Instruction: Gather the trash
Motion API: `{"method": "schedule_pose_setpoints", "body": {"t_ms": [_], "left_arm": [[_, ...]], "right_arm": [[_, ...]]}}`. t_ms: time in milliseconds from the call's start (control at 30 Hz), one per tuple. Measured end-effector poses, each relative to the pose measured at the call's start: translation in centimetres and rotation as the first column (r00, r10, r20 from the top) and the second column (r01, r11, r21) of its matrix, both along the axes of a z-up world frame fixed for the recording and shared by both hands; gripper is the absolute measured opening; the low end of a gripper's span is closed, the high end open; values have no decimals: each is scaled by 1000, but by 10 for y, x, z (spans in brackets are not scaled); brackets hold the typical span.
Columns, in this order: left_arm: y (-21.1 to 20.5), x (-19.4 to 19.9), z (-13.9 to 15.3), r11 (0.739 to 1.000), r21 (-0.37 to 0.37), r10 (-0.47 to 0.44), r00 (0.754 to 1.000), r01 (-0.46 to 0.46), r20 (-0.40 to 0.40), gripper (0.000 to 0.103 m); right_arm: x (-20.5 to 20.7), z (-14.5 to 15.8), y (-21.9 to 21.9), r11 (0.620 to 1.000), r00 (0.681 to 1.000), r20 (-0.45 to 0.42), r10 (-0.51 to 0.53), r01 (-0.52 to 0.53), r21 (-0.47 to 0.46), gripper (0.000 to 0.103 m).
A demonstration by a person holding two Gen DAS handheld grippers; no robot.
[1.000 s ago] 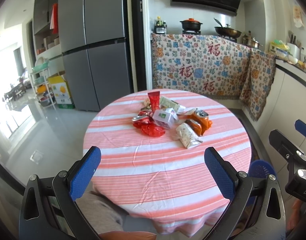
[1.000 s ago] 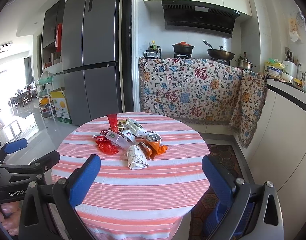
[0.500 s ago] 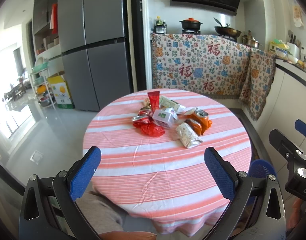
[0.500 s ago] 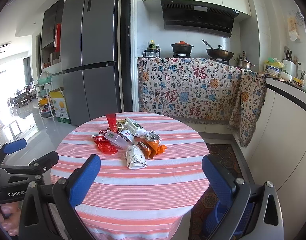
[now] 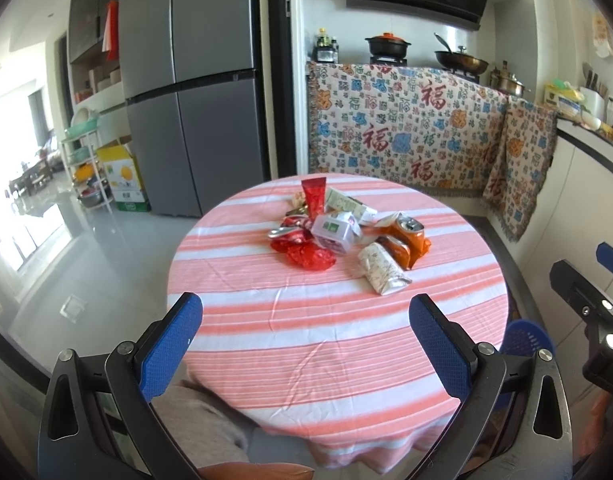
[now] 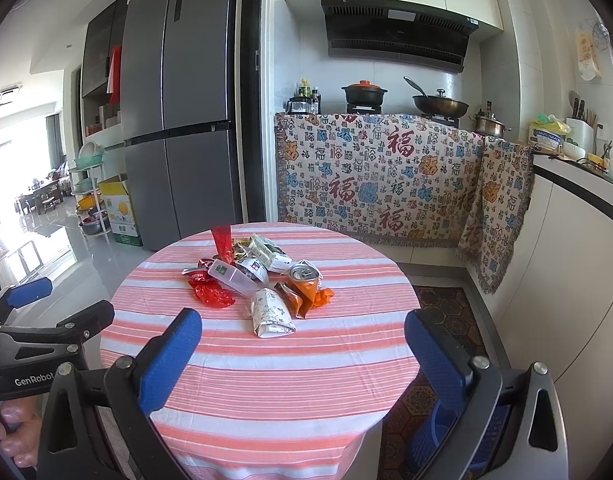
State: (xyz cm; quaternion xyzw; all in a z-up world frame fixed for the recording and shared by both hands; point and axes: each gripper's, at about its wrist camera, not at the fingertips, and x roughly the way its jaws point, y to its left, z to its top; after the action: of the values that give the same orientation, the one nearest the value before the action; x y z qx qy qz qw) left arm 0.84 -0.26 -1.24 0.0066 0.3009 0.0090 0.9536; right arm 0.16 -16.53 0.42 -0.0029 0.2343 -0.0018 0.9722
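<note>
Change: over the last second almost nothing moved; my right view crept slightly toward the pile, my left view stayed as it was.
Meaning for the task: I judged the collecting had not begun, since every piece of trash lay untouched.
Left tool (image 5: 305,344): blue-padded fingers spread wide, holding nothing, touching nothing, hovering over the near edge of the round surface with the pink-and-white striped cloth (image 5: 338,344).
Right tool (image 6: 303,356): likewise wide apart and empty, above the near edge of the same surface, its own view slightly closer to the pile.
Trash pile: gathered at the middle-to-far part of the surface, well apart from both tools.
Nearest piece: a white floral-printed paper packet (image 6: 271,316), at the near side of the pile.
Just behind it: a crushed orange drink can (image 6: 305,278) leaning on orange wrappers.
Left of the pile: a crumpled red foil wrapper (image 5: 308,255), with a white rectangular carton (image 5: 332,232) beside it.
Far end: an upright red pouch (image 5: 314,198).
Bin: a blue slotted plastic basket (image 5: 524,340) on the floor at the near right of the surface, partly hidden behind my tools.
Next move, as I judged it: reach forward to the floral packet first.
</note>
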Motion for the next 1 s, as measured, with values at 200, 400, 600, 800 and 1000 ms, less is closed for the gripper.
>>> {"method": "schedule_pose_setpoints", "body": {"t_ms": [200,400,600,800,1000], "left_arm": [[17,16,-11,999,-27,18,1000,-19,-25,103],[34,38,-29,997,-50,53,997,-56,-60,103],[33,62,-60,996,-58,61,992,-67,-109,103],[31,84,-91,995,-63,61,982,-73,-177,103],[39,98,-113,995,-46,82,972,-94,-219,103]], "right_arm": [[10,-8,-1,1000,1000,-26,6,-6,11,103],[27,-23,-2,999,998,-66,16,-14,29,103],[50,-50,-7,997,992,-123,42,-33,70,103],[94,-92,-4,990,974,-196,113,-93,109,103],[170,-146,8,965,917,-333,220,-154,213,103]]}}
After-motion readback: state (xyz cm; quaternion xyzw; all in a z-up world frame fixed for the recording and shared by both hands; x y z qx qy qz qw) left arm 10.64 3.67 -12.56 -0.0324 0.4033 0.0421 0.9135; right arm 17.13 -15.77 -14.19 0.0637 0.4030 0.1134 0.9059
